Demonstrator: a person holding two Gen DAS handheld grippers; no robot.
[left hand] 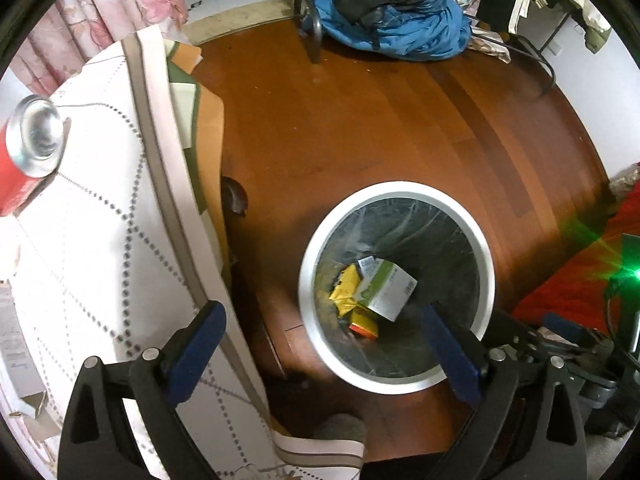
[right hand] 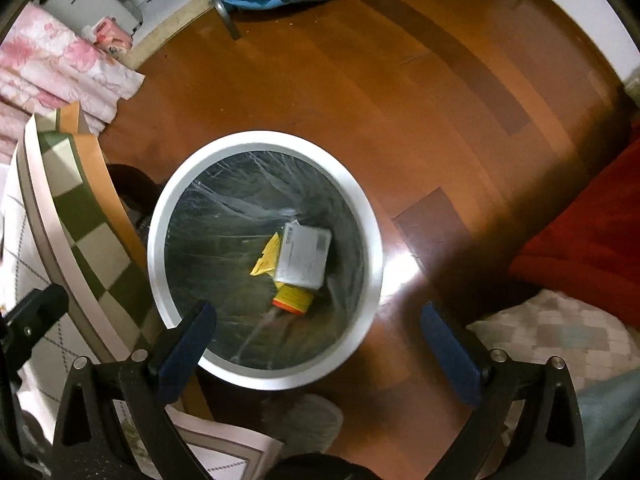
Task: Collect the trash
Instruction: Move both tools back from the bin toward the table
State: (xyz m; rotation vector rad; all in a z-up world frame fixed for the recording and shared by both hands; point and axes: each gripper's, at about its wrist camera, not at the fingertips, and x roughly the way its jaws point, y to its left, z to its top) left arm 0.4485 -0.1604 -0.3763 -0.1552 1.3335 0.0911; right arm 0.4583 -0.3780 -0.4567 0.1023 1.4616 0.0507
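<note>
1. Two claws, both empty: my left claw (left hand: 324, 344) has its jaws spread wide with nothing between the pads; my right claw (right hand: 318, 340) is the same, wide and bare.
2. Both hang above the bin (left hand: 308, 304), which stands on the wooden floor (left hand: 380, 120) just beside the surface (left hand: 100, 240) with the dotted cloth. In the right wrist view the bin (right hand: 360, 208) sits almost dead ahead, below the jaws.
3. Done, judging by the contents: a white-and-green box (left hand: 386, 288) lies at the bottom of the liner, on top of a yellow wrapper (left hand: 345, 290) and an orange-yellow pack (left hand: 365, 325). Right wrist view shows the same pile: box (right hand: 304, 254), wrapper (right hand: 267, 260), pack (right hand: 294, 298).
4. Left: a red can (left hand: 28, 152) lies on its side on the surface, silver end toward the camera, at the far left edge of the left wrist view. It is well apart from the bin and from either claw.
5. Can't tell whether more trash sits on the surface; most of it is out of frame.
6. My read: mostly done, at least one item to go. The left claw is the nearer one to the can, so that looks like the natural next pick. A can on its side may roll if nudged, so grip across the body.
7. Blue clothes (left hand: 400, 28) at the far end of the floor aren't trash, as far as I can judge.
</note>
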